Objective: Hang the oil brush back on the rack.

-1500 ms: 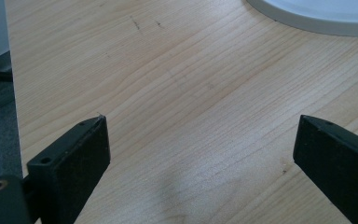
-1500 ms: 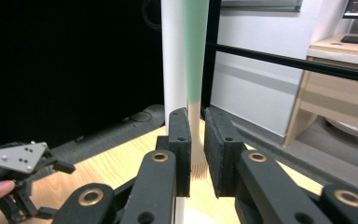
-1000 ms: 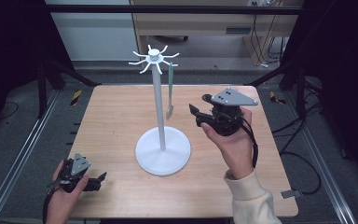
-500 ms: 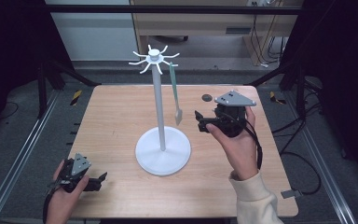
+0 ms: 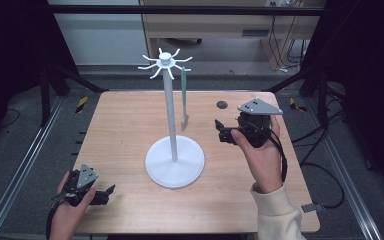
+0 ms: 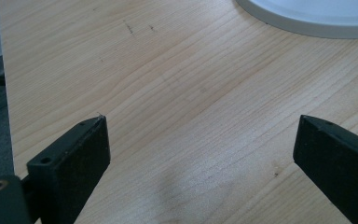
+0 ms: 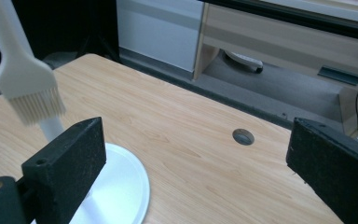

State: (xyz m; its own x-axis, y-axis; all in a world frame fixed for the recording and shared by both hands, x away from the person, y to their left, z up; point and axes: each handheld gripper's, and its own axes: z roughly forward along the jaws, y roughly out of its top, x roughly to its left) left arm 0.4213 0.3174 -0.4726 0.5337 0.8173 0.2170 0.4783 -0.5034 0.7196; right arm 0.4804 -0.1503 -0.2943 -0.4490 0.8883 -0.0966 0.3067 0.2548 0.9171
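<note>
Nearest me, my left gripper rests at the desk's near left corner, parked out of the way, its fingers spread wide over bare wood with nothing between them; I judge it has no part in this step. Farther in, my right gripper hangs over the right half of the desk, pointing left toward the stand, and its fingers have just been opening and now stand released with only air between them. That fits a let-go: the brush hangs free from a hook of the stand's crown, bristles down, just right of the pole and above the round base, well clear of the wood. It hangs plumb, so I reckon its own weight keeps it on the hook. Beyond it, near the far right edge, sits the small round hole.
</note>
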